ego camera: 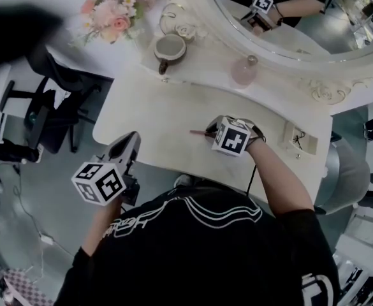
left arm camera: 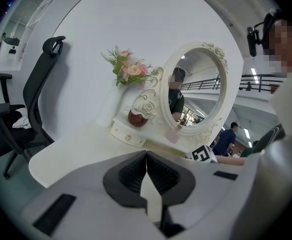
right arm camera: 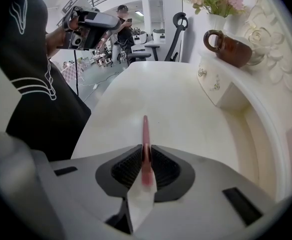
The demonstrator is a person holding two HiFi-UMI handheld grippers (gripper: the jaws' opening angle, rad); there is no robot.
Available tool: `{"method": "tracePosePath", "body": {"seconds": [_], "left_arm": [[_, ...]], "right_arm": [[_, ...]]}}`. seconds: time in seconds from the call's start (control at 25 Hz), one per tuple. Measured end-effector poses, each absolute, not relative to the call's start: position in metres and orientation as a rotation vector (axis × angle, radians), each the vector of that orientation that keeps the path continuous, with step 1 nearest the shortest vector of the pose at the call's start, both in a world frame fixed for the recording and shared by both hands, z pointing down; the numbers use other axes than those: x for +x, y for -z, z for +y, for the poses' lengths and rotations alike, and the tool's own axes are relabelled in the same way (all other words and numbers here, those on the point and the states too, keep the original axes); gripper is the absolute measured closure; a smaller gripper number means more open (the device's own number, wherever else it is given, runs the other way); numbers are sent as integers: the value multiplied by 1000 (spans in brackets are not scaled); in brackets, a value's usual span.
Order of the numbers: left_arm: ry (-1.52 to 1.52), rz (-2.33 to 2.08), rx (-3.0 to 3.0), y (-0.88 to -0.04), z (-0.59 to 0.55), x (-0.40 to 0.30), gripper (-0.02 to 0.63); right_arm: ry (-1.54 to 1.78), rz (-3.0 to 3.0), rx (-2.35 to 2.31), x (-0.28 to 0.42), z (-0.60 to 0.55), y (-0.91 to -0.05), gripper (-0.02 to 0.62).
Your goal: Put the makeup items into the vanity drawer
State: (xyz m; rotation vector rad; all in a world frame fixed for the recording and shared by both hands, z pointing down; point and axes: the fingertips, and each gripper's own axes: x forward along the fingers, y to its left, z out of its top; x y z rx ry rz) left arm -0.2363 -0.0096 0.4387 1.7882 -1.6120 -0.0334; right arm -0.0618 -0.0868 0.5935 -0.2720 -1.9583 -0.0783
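Pink makeup pencil point(right arm camera: 145, 129) gripped by right gripper point(right arm camera: 146, 156) fingers point(right arm camera: 130, 168).
Hold seems near its end: lift level; left gripper point(left arm camera: 146, 166) fingers closed, empty.

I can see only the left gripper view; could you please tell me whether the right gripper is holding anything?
Observer: Yes, the right gripper is shut on a slim pink pencil.
Operator: Thank you. Whereabouts over the table?
Observer: Near the front edge of the tabletop, just ahead of the person, with the pencil pointing toward the head view's left.
Operator: Is a drawer open?
Observer: At the table's right end a small drawer looks pulled open, something dark inside; I cannot tell what.
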Motion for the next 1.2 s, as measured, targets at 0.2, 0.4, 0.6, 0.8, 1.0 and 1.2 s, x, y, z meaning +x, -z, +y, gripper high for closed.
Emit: {"method": "tracePosePath", "body": {"seconds": [0.2, 0.4, 0.6, 0.8, 1.0, 1.2], "left_arm": [[26, -1603, 1802, -437, -12, -233, 583], [15, -1573, 1820, -439, -16, -225, 583], [-9, -1526, 1863, -439, -28, -210, 583], [-25, -1450, 1928, -437, -46, -183, 583], [-43, -1359, 1998, -434, -66, -150, 583], [-65, -1271, 2066, -429, -86, -112, 583]], "right_arm": [[67, -1982, -252, -64, -86, -591, 523], [45, -2019, -218, -60, -86, -584, 523], [-34, -2062, -128, -46, -90, -571, 523], [-69, -2090, -44, -20, -96, -557, 523], [-150, -2129, 74, 14, -106, -540, 525], [-179, -2148, 210, 51, -117, -523, 525]]}}
